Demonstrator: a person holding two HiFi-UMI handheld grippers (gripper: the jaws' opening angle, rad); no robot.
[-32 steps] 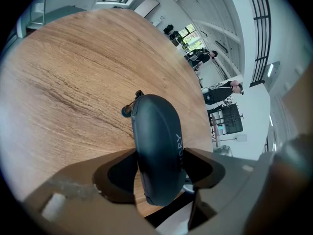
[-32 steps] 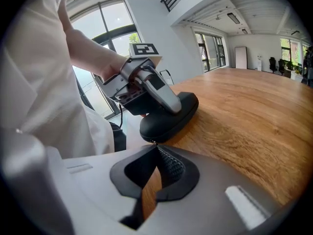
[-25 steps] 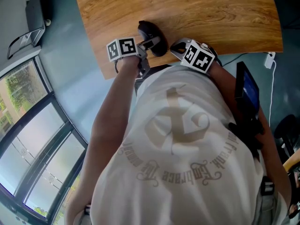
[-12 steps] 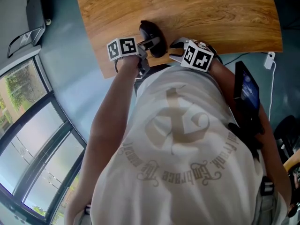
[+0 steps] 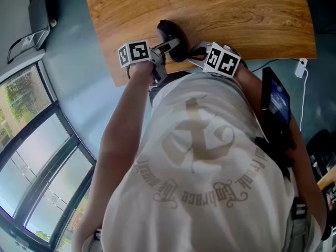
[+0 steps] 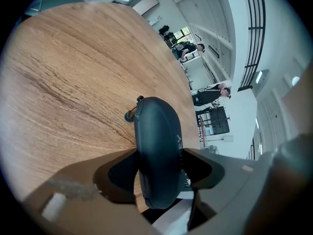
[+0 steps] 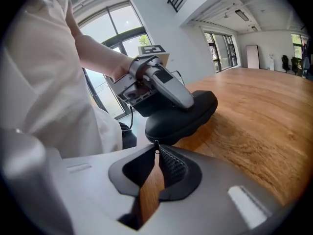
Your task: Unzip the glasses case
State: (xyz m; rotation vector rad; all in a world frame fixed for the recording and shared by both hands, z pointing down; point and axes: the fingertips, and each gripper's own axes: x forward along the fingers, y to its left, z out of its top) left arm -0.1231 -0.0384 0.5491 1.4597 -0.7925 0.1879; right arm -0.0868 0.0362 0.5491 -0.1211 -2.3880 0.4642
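Observation:
A dark oval glasses case (image 5: pixel 169 33) sits at the near edge of the wooden table (image 5: pixel 236 14). My left gripper (image 5: pixel 167 46) is shut on it. In the left gripper view both jaws press the sides of the case (image 6: pixel 159 131), and a small loop (image 6: pixel 130 114) shows at its far end. My right gripper (image 5: pixel 195 51) comes at the case from the right. In the right gripper view its jaw tips (image 7: pixel 156 153) are pinched on the small metal zipper pull (image 7: pixel 156 147) that hangs from the near end of the case (image 7: pixel 188 112). The left gripper (image 7: pixel 166 87) lies over the case's top.
The table's near edge (image 5: pixel 157 72) runs right under both grippers, close to the person's body. A dark screen (image 5: pixel 276 101) hangs at the person's right side and a white cable with a plug (image 5: pixel 301 67) runs below the table. Tall windows (image 5: pixel 37 140) are at the left.
Both grippers and the case have shifted very slightly away from the person and tilted a little. Both grips look unchanged.

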